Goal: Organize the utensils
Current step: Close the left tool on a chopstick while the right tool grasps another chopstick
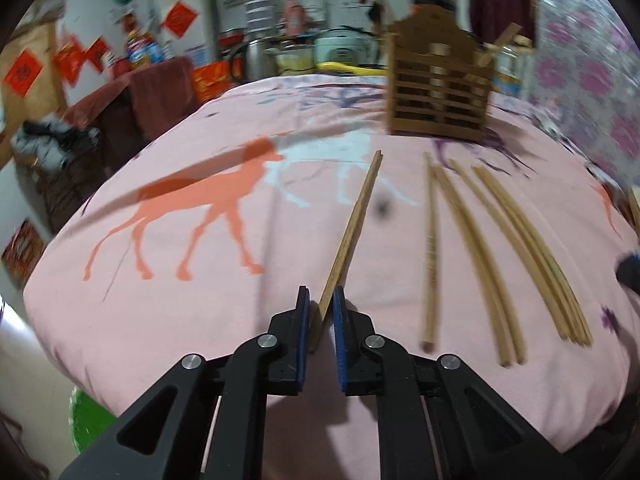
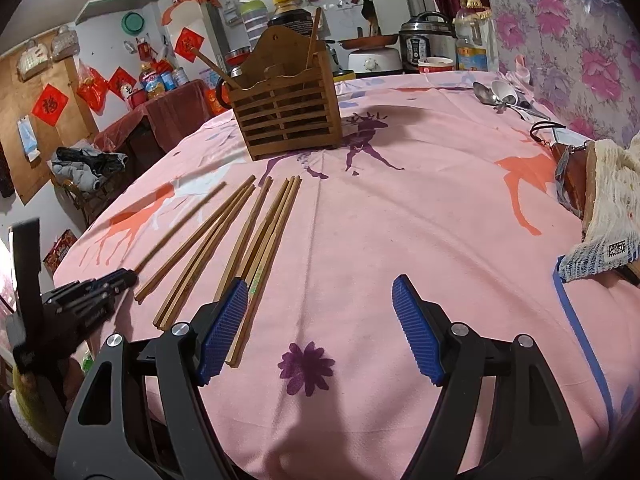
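My left gripper [image 1: 322, 296] is shut on the near end of a single wooden chopstick [image 1: 356, 224], which points away across the pink tablecloth [image 1: 200, 312]. Several more chopsticks [image 1: 500, 248] lie loose to its right. A slatted wooden utensil holder [image 1: 438, 92] stands at the far side. In the right wrist view my right gripper [image 2: 320, 292] is open with only cloth between its pads; its left pad [image 2: 224, 320] hovers over the near ends of the loose chopsticks [image 2: 256, 240]. The holder [image 2: 288, 116] has two chopsticks standing in it. The left gripper [image 2: 120, 280] appears at the left edge.
Spoons [image 2: 500, 94] lie at the far right of the table. A knitted cloth and brown bag [image 2: 612, 200] sit at the right edge. Cookers [image 2: 424, 44] and bottles stand behind the table. The flowered wall [image 2: 580, 40] runs along the right.
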Demonstrator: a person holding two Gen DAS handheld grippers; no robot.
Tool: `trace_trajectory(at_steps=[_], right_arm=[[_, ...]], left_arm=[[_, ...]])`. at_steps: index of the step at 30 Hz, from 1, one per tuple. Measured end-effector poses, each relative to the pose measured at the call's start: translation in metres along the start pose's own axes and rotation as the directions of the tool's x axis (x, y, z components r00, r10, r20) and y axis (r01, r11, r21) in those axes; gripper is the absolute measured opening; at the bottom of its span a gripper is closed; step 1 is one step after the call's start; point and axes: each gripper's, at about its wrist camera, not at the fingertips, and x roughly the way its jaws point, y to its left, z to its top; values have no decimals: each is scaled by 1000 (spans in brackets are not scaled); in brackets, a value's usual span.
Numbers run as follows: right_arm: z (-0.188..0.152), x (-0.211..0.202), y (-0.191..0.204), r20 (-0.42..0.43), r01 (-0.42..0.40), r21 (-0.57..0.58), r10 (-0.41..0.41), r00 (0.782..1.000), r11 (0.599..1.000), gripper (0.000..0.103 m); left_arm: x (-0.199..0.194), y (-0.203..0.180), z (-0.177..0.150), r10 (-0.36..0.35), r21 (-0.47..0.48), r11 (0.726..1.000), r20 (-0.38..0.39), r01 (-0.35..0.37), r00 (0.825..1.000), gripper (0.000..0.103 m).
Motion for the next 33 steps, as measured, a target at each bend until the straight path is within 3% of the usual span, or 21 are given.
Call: trace_trajectory(at_steps=[4, 8, 10, 15, 17, 18, 22, 27, 33], right_arm=[[-7, 0, 9, -29, -39, -53, 38, 999, 998, 73], [-17, 4, 19, -87, -69, -123, 59, 994, 990, 73], [-23, 7, 23, -110, -73, -160, 56, 992, 984, 73], [-29, 10, 32, -81, 21, -259, -44, 996, 966, 70], [-24, 9, 20, -43, 126, -223, -139, 989, 967, 70], [-22, 9, 14, -43, 141, -196, -152, 987, 971, 68], [-14, 3, -10, -49, 76, -81, -80, 996, 994, 62], [-18, 3, 4, -35, 45, -136, -50, 998, 990, 61], [-19, 6, 9, -36, 36, -154, -42, 998, 987, 50]], left_arm=[[-1, 5, 0, -1, -20, 1000, -1, 1, 1000, 15], [-2, 4, -2, 35, -16, 999, 11, -35, 999, 28], [-2, 7, -2, 29, -26, 999, 9, -29, 1000, 30], [-3, 8, -4, 47, -34, 998, 11, -47, 999, 45], [-3, 9, -4, 47, -38, 998, 10, -47, 999, 46], [-3, 9, -4, 47, -39, 998, 10, -47, 999, 47], [-4, 9, -5, 51, -36, 998, 13, -51, 999, 48], [-5, 7, -6, 53, -26, 998, 17, -53, 998, 49], [-7, 8, -7, 16, -34, 999, 7, -16, 1000, 48]])
